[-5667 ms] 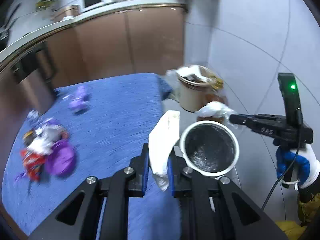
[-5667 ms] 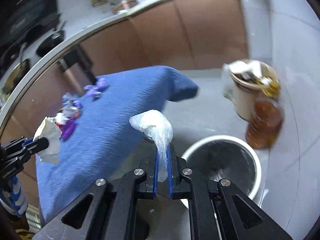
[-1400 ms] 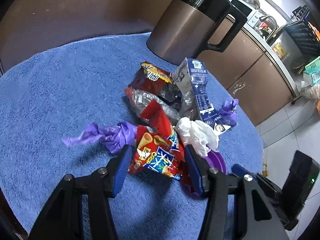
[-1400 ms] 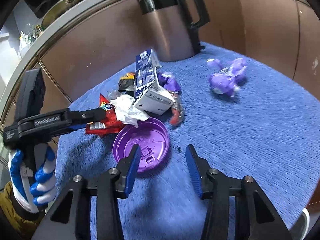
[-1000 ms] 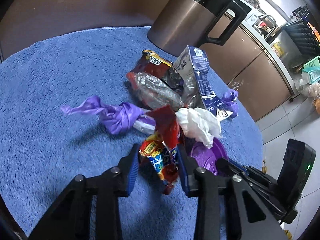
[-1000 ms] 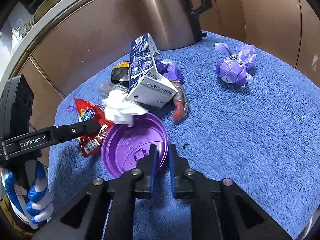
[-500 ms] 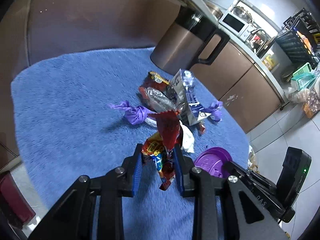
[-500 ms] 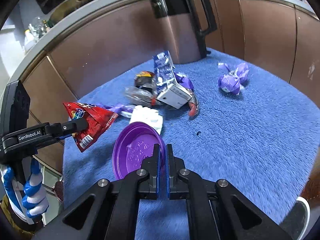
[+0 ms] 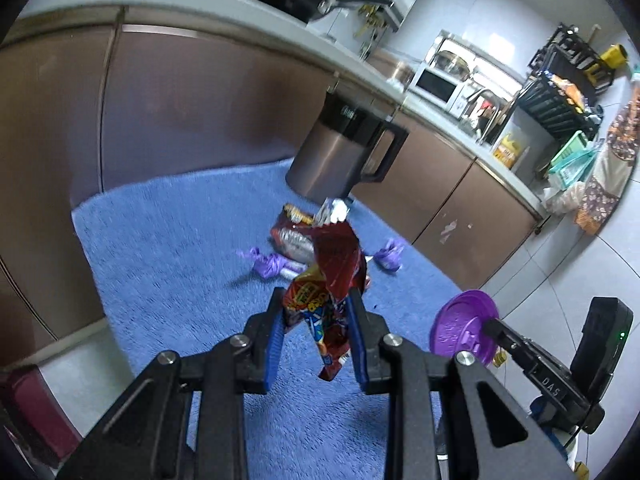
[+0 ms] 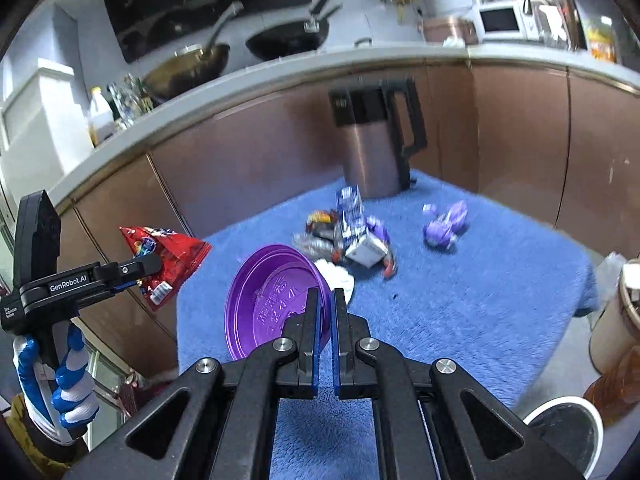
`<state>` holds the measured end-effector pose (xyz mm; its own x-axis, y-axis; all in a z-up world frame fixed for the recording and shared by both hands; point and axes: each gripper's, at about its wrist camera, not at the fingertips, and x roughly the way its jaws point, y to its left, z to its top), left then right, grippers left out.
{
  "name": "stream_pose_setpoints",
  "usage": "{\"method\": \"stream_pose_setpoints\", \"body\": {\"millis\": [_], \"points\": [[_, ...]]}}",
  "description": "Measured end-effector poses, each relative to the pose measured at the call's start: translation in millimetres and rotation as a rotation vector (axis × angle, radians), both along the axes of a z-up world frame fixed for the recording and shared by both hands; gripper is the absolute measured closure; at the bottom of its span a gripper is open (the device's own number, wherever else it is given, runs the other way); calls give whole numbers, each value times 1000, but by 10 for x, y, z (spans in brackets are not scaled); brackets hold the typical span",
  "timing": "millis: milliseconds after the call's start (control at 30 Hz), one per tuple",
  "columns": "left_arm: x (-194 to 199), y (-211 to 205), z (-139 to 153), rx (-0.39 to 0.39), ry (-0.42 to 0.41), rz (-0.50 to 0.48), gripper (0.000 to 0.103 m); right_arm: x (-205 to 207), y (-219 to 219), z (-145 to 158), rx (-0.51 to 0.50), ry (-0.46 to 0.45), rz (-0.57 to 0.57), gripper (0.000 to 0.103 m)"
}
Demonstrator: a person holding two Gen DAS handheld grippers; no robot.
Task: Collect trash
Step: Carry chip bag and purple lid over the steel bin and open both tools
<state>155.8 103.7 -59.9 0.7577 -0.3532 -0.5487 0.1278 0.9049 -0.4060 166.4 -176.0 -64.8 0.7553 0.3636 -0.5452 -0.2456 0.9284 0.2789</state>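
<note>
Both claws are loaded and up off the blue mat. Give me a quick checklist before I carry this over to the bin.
1. Left claw gripping the red snack wrapper: ok, pads squeeze its lower part.
2. Right claw gripping the purple lid: ok, shut on its rim.
3. Both items clear of the blue mat: ok, they hang in the air.
4. White-rimmed bin in sight: ok, at the lower right of the right wrist view.
5. Bin has room: cannot tell, only part of its opening shows.
6. Trash left on the mat: not ok, the carton and purple gloves remain.
</note>
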Motion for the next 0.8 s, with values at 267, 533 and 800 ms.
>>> {"method": "stream_pose_setpoints", "body": {"millis": [267,533,800], "points": [[-371,-11,354,7,-97,-9,76,-467,-196,419,11,-115,-52,98],[-585,-154,612,24,-164,-50,76,-807,-461,654,32,-193,-123,98],[-635,-567,733,55,-188,-142,76,-1085,-924,754,56,-245,-242,98]]}}
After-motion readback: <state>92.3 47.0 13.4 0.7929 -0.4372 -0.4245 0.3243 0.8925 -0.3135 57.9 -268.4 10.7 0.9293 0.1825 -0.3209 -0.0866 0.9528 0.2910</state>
